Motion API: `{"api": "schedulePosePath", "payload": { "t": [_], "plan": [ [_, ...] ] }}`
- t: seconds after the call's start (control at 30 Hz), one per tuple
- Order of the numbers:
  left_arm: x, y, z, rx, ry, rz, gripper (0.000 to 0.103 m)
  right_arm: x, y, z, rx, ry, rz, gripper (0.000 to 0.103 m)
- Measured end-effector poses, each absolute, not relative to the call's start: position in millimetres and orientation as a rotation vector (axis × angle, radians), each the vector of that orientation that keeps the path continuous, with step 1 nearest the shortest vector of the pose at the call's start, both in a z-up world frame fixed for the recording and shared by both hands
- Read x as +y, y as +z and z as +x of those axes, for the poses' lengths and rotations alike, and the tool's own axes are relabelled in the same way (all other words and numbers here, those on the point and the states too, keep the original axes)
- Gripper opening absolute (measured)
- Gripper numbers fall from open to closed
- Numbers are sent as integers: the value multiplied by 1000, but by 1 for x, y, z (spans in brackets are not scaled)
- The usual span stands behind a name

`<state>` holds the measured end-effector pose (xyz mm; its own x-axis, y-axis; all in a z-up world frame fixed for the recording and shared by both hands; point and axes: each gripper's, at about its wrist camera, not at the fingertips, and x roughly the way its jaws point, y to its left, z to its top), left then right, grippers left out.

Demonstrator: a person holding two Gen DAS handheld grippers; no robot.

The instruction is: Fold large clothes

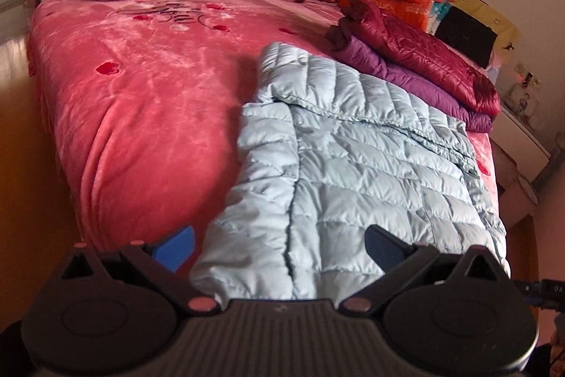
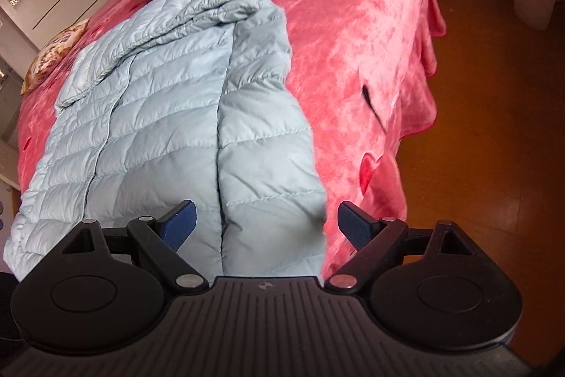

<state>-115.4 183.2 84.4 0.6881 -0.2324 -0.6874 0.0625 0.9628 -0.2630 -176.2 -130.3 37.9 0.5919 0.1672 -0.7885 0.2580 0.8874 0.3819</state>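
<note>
Plainly, both grippers are spread wide and hold nothing: the left gripper (image 1: 280,244) and right gripper (image 2: 266,223) hover over the near hem of one pale blue down jacket (image 1: 346,143), lying flat with both sleeves folded in on the pink bedspread (image 1: 148,87). Next, I judge, each must pinch a hem corner and carry it far. Beyond lie two folded jackets (image 1: 413,66).

Pale blue quilted jacket (image 1: 353,158) on pink bedspread (image 1: 148,87) — hand-held gripper (image 1: 280,244) gaping.
</note>
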Motion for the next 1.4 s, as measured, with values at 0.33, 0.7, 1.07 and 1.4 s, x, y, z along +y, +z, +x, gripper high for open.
{"api": "schedulePosePath", "payload": {
  "t": [0.33, 0.7, 1.07, 1.4],
  "plan": [
    [206, 53, -94, 942, -152, -363, 102, -141, 4, -159, 1073, -54, 626, 103],
    [193, 45, -98, 987, -320, -359, 83, -149, -7, -154, 1043, 131, 818, 103],
    [192, 45, -98, 993, -365, -407, 20, -138, 1, -153, 1028, 222, 757, 76],
    [192, 58, -93, 944, -421, -556, 9, -150, 20, -162, 904, 284, 833, 27]
  ]
}}
